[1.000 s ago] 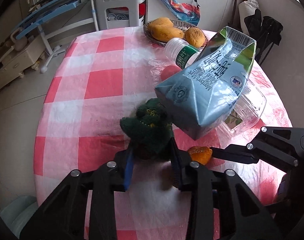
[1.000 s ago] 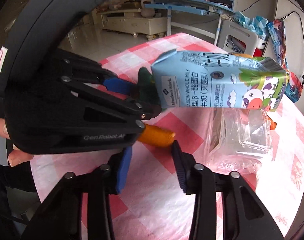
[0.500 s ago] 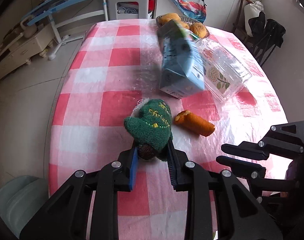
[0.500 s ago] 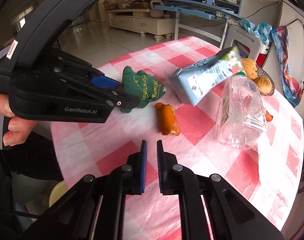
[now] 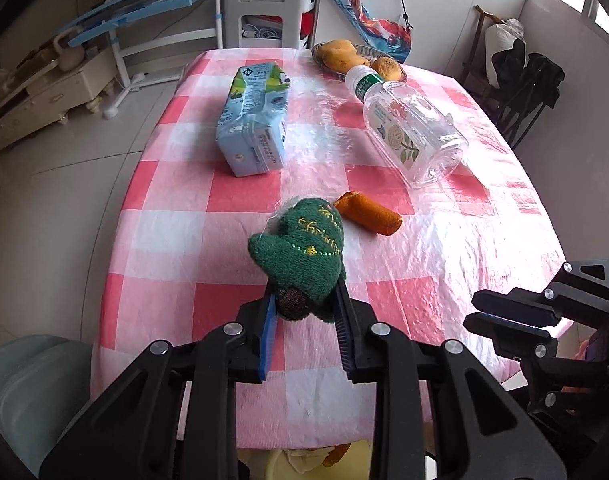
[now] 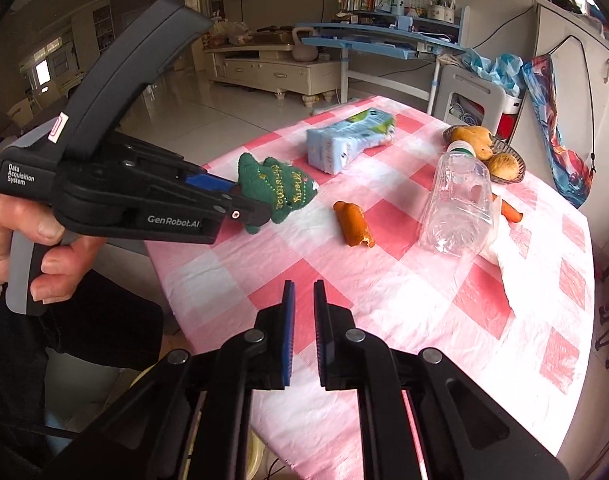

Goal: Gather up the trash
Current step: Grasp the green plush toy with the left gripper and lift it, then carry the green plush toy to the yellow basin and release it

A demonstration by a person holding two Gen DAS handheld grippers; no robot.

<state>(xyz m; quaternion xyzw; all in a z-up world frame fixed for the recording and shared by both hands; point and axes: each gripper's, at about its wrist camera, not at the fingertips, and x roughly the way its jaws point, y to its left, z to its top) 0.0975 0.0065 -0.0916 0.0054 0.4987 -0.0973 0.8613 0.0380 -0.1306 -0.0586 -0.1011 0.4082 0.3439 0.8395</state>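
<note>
Nearest, the left gripper (image 5: 304,312) was clamped on a green plush tree (image 5: 300,248) above the table's (image 5: 176,280) front edge, while the right gripper (image 6: 303,320) was closed on nothing. Beyond, at one o'clock, lay an orange scrap (image 5: 368,212); farther, a milk carton (image 5: 256,120) at eleven, an empty clear bottle (image 5: 408,128) at one, and a basket (image 5: 324,56) holding bread rolls (image 5: 340,54).

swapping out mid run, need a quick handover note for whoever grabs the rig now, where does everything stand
Left gripper: jaws shut on the green knitted tree ornament, held above the table edge.
Right gripper: jaws shut, nothing in them, over the near edge of the table.
On the table: milk carton, clear plastic bottle and orange food scrap, all lying loose.
Done: ornament picked up.
Left: drop it off, then collect carton, bottle and scrap.
</note>
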